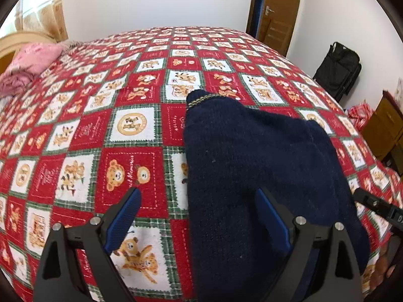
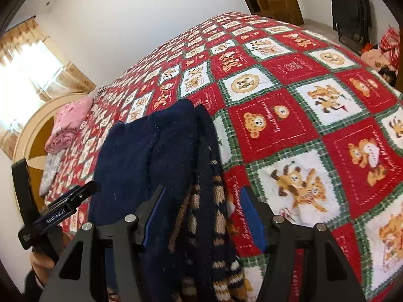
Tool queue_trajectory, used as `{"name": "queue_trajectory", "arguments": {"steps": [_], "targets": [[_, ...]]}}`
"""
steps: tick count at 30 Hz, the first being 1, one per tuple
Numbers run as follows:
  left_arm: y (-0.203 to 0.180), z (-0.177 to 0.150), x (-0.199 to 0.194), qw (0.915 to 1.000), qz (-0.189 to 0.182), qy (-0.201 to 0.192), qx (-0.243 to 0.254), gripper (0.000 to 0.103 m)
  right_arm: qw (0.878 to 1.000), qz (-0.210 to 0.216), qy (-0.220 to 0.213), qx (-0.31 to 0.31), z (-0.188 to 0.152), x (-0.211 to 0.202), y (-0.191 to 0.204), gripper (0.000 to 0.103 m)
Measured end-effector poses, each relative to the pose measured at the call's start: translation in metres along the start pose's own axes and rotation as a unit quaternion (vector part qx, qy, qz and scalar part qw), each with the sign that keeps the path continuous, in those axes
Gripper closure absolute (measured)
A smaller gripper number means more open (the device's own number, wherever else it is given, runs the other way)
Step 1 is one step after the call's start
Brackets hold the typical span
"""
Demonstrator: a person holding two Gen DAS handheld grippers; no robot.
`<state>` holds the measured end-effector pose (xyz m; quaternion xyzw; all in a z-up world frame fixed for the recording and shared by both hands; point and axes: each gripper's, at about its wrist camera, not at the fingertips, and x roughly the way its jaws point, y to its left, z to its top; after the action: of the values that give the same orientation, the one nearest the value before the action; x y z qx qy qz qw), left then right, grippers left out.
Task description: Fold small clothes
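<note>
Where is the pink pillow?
In the left wrist view, the pink pillow sits far left on the red bear quilt, beside the headboard.

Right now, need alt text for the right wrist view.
A navy sweater lies folded on a red bear-print quilt, its tan-striped edge between the fingers of the open right gripper. The left gripper shows at the left edge.

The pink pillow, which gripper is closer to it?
Left. The left gripper sits on the sweater's side nearer the pink pillow; the right gripper is beyond the sweater, farther away.
</note>
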<state>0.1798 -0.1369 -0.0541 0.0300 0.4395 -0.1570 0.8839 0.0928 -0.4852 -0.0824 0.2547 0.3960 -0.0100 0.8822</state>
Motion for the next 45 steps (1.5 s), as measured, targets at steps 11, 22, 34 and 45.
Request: {"name": "queue_trajectory", "arguments": {"steps": [11, 22, 34, 45], "targets": [[0.001, -0.008, 0.026, 0.999, -0.015, 0.025, -0.034, 0.0, 1.0, 0.023, 0.003, 0.0, 0.003, 0.04, -0.004, 0.036], [-0.01, -0.007, 0.032, 0.9998, -0.008, 0.015, -0.012, 0.0, 0.998, 0.05, 0.015, -0.045, -0.005, 0.048, 0.009, 0.039], [-0.028, -0.008, 0.025, 0.9983, -0.053, 0.001, 0.026, 0.046, 0.996, 0.015, -0.002, -0.084, -0.013, 0.043, 0.026, 0.064], [-0.028, -0.006, 0.012, 0.9981, -0.045, -0.014, 0.039, 0.068, 0.99, -0.045, -0.04, -0.131, -0.026, 0.023, 0.056, 0.07]]}}
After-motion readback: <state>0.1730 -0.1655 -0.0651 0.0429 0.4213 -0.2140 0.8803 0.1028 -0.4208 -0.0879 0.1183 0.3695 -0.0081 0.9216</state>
